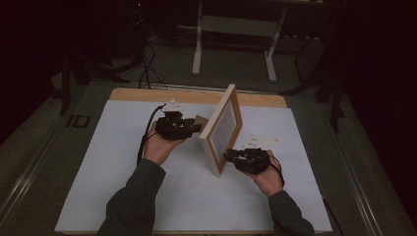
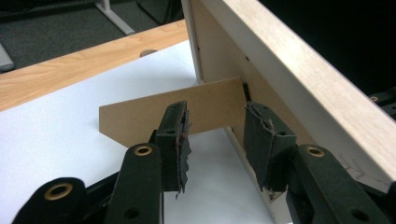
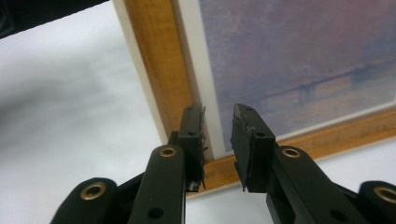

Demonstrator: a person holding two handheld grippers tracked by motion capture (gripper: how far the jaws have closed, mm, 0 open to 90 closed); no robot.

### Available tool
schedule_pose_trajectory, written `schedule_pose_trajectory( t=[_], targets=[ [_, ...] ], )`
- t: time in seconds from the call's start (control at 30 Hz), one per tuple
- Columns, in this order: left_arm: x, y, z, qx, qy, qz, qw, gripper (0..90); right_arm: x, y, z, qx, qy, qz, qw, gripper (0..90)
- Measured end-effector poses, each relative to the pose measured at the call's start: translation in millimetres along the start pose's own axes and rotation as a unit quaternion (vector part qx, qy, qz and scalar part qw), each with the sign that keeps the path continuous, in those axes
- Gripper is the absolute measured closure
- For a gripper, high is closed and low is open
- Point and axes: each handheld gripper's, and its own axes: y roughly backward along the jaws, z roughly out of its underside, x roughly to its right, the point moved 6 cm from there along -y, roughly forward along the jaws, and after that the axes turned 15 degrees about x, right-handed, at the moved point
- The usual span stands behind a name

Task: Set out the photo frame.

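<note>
A wooden picture frame stands upright and slightly tilted on the white sheet, its picture facing right. Its brown board back stand sticks out to the left. My left gripper is open at that stand. In the left gripper view the stand lies just beyond the parted jaws of that gripper, with the frame's back to the right. My right gripper is open at the frame's near lower corner. In the right gripper view its jaws point at the frame's wooden border and the purple picture.
The white sheet covers a wooden table whose bare far edge shows. Beyond it on the dark floor are a white desk leg, cables and dark stands at both sides.
</note>
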Motion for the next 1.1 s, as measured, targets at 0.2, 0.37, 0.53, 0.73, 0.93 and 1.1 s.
schedule_pose_trajectory(
  t=[0.2,0.37,0.53,0.73,0.93,1.1],
  targets=[
    [-0.4,7.6,-8.1,0.014,0.008,-0.005,0.9999,60.8,4.3,6.2,0.4,0.003,-0.006,0.008,0.9999,72.7],
    [2.5,13.3,-16.3,0.027,0.015,-0.006,0.9995,59.7,4.5,6.3,2.2,0.000,-0.006,0.008,0.9999,72.1],
    [7.2,15.8,-20.3,0.029,0.008,-0.008,0.9995,53.8,4.3,5.5,4.5,-0.001,-0.006,0.008,0.9999,71.5],
    [13.8,18.2,-27.0,0.038,0.017,-0.004,0.9991,43.7,5.7,5.6,6.4,0.001,-0.010,0.010,0.9999,71.4],
    [26.6,21.2,-31.8,0.045,0.014,0.013,0.9988,36.5,6.1,6.1,7.9,-0.001,-0.012,0.011,0.9999,71.4],
    [43.5,18.2,-27.1,0.042,0.004,0.030,0.9987,32.6,7.8,7.1,8.6,0.002,-0.016,0.014,0.9998,71.3]
  ],
)
